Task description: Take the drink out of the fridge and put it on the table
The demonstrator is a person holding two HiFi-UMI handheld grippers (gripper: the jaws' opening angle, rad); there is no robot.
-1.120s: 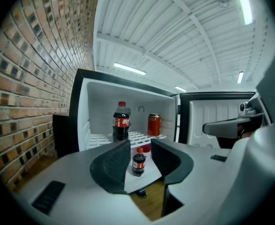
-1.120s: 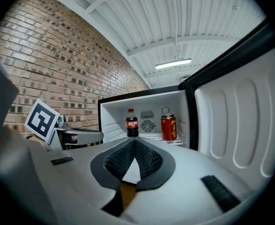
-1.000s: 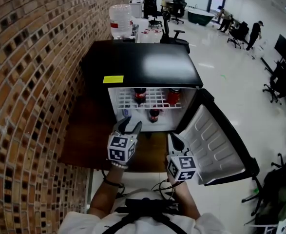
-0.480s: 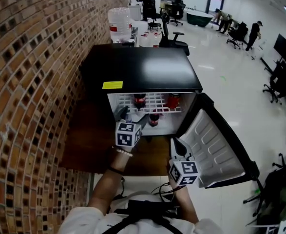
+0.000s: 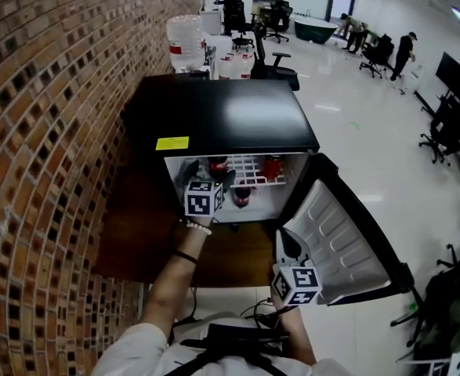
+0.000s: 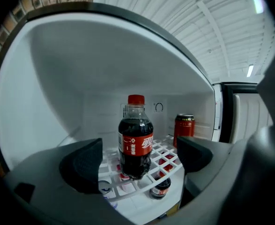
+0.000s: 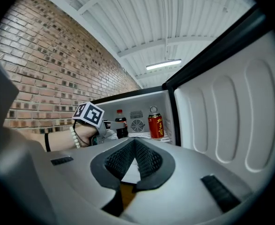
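Opening inside the fridge (image 5: pixel 222 116) beside a brick wall (image 5: pixel 41 131), left gripper (image 6: pixel 138 149) fingers are flanking the untouched cola bottle (image 6: pixel 136 135) on its wire shelf (image 6: pixel 167 161); right gripper (image 7: pixel 133 146) fingers are sitting closed.

The left gripper (image 5: pixel 208 177) has been carried from the lower centre of the head view, in front of the fridge (image 5: pixel 222 116), up into the open compartment at mid frame. The forearm behind it has been stretched out further. Its jaws, seen narrower before, are being opened and now stand wide on either side of the cola bottle (image 6: pixel 135 139) on the wire shelf, with no pad pressed against it. The right gripper (image 5: pixel 286 241) has been drawn slightly lower, toward the bottom edge of the head view. The fridge itself is now framed a little lower and further left.
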